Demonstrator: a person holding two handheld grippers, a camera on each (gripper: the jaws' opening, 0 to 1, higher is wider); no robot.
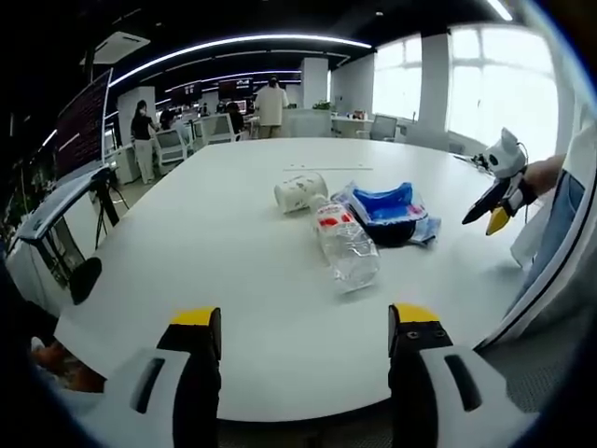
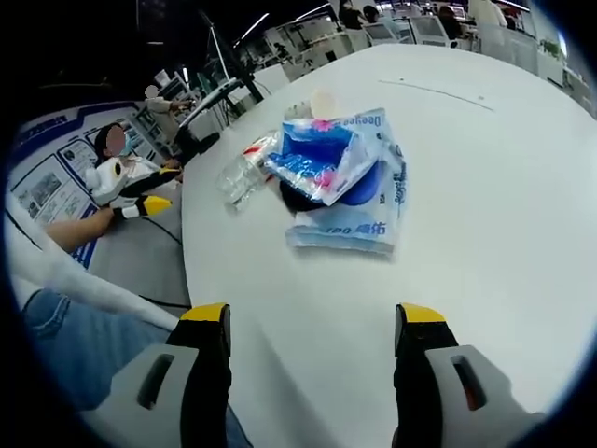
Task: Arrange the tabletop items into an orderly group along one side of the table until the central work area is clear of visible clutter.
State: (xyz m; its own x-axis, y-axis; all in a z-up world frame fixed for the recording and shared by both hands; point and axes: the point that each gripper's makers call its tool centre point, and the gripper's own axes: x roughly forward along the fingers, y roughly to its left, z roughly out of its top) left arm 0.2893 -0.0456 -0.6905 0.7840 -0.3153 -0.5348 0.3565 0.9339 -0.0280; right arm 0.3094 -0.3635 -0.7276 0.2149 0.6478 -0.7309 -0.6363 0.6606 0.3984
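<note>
On the white table (image 1: 215, 271) a clear plastic bottle (image 1: 345, 245) with a red label lies on its side. Behind it lies a white roll (image 1: 300, 191), and to its right a heap of blue-and-white packets (image 1: 390, 210) rests over a dark object. My left gripper (image 1: 306, 322) is open over the near table edge, well short of the bottle. My right gripper (image 1: 487, 217), held in a hand, hovers right of the heap. The right gripper view has the packets (image 2: 340, 168), bottle (image 2: 244, 173) and roll (image 2: 322, 101) ahead of my open right gripper (image 2: 312, 317). The left gripper (image 2: 160, 189) is off the table's left edge.
A wide bare stretch of the table (image 2: 485, 187) lies right of the packets. A black stand (image 1: 101, 201) and a screen are off the table's left side. Desks, chairs and standing people (image 1: 270, 103) fill the far room. The person's jeans (image 2: 75, 345) are by the table edge.
</note>
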